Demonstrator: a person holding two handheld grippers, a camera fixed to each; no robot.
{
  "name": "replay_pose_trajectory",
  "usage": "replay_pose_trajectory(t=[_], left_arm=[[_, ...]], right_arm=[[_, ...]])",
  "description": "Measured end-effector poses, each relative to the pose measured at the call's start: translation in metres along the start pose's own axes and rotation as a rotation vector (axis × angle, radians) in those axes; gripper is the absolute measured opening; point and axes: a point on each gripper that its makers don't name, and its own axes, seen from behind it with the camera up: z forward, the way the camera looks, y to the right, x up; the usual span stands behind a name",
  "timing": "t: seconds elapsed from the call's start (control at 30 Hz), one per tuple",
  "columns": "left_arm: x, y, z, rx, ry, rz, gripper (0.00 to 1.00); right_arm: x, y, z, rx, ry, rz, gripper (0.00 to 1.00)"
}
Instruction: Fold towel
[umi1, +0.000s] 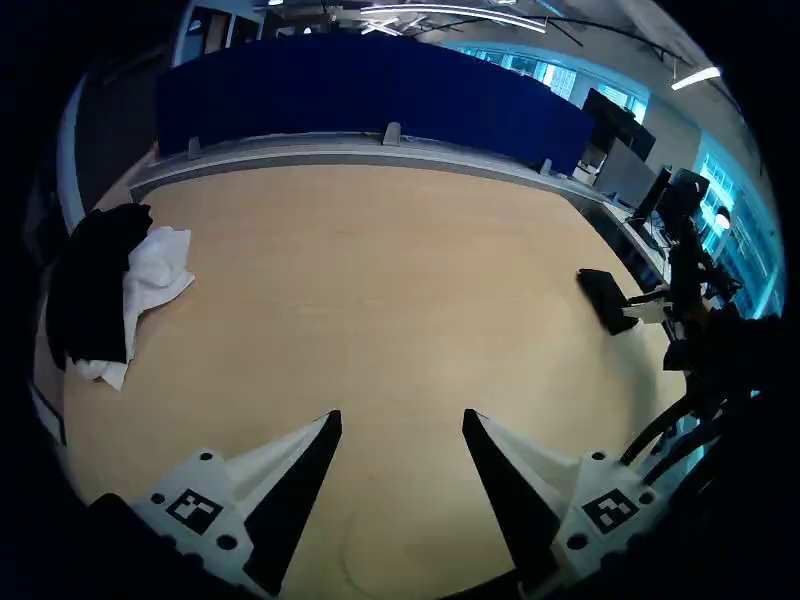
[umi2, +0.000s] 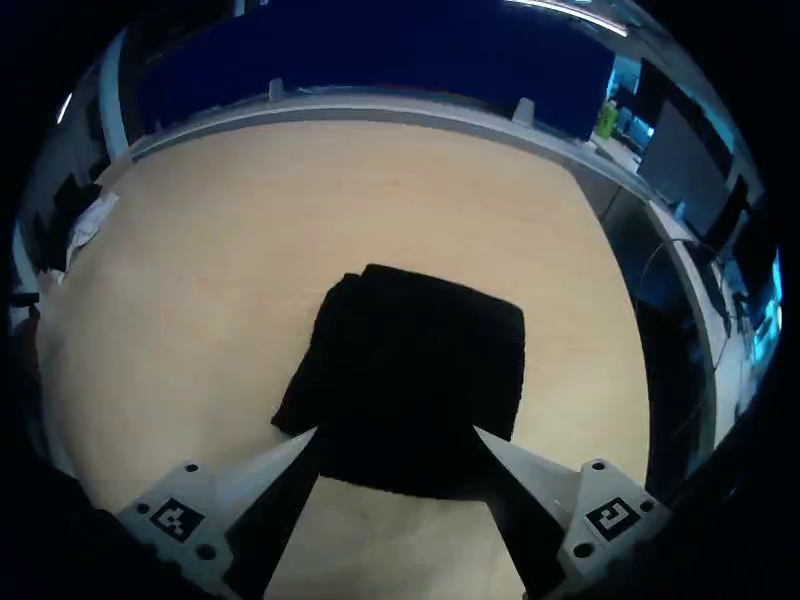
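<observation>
A folded black towel lies flat on the light wooden table. Its near edge sits between the spread fingers of my right gripper, which is open and presses on nothing. In the left gripper view the same towel is small at the table's right edge, with the right gripper just beside it. My left gripper hangs open above bare tabletop, holding nothing.
A heap of a black cloth and a white cloth lies at the table's left edge; the white cloth shows far left. A blue partition runs along the back. Monitors and chairs stand to the right.
</observation>
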Motion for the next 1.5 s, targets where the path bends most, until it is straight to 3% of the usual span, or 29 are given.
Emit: replay_pose_trajectory(t=[0.5,0.97,1.27,1.5], left_arm=[[-0.002,-0.002,0.001,0.007,-0.003,0.008,0.9],[-0.007,-0.005,0.001,0.019,-0.012,0.005,0.9],[-0.004,-0.003,0.003,0.007,-0.006,0.014,0.9],[0.0,-0.003,0.003,0.003,0.007,0.013,0.9]], right_arm=[[0.063,0.014,0.037,0.0,0.059,0.064,1.0],[0.051,0.013,0.06,0.005,0.021,0.096,1.0],[0.08,0.014,0.032,0.002,0.11,0.116,1.0],[0.081,0.014,0.012,-0.011,0.131,0.114,1.0]])
